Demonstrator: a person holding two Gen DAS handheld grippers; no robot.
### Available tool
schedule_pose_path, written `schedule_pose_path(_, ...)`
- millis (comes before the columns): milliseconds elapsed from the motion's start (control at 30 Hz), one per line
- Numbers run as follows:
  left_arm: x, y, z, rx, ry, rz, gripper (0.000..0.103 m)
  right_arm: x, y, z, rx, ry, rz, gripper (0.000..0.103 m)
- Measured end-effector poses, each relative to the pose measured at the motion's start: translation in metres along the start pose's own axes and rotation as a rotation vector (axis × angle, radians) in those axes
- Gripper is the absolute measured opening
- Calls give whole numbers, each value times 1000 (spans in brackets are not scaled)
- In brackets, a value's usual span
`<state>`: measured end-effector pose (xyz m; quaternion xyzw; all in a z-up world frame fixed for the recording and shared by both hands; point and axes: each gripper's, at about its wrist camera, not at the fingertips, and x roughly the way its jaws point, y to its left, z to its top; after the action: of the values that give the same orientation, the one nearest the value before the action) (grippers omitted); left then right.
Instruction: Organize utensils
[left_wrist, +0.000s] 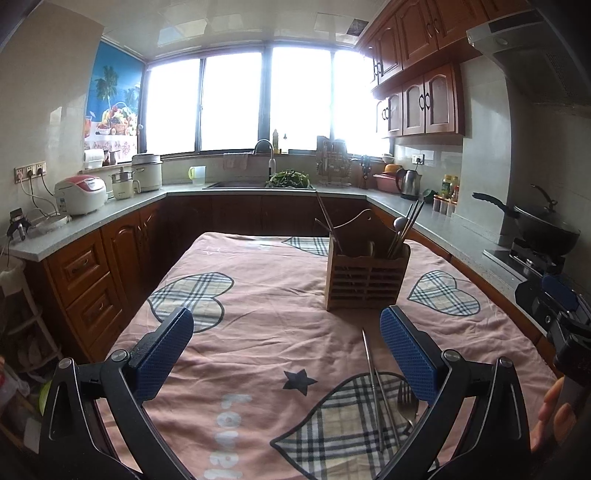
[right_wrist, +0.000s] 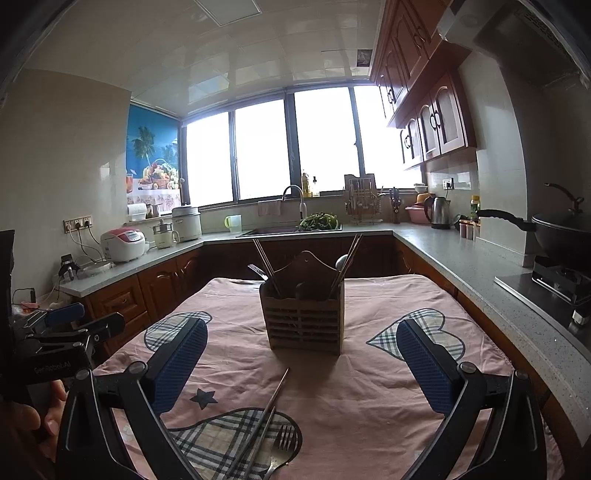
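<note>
Right wrist view: chopsticks (right_wrist: 264, 421) lie pointing toward the holder (right_wrist: 304, 325); both grippers' jaws wide open, empty.

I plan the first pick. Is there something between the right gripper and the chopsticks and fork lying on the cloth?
Nothing visible. The right gripper is open above the cloth; chopsticks and fork lie bare just below it. The wooden holder stands farther back.

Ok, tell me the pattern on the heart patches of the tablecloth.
Plaid check in dark, grey and cream lines on the heart patches of the pink tablecloth; clearest in the left wrist view.
</note>
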<state>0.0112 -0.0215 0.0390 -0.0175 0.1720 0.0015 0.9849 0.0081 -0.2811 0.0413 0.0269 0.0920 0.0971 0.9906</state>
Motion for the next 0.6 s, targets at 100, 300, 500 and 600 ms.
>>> schedule_pose_path(100,7,-2,-11,11,22,15,103,4,-1,-14,-3,10,-7,103)
schedule_pose_path(300,12,-4,-24,19,40,38,103,16,-8,-31,25,65,-6,103)
schedule_pose_path(500,10,-3,-26,14,36,48,103,14,-11,-34,36,72,-6,103)
schedule_pose_path(600,8,-3,-25,12,34,42,103,12,-10,-34,35,67,-5,103)
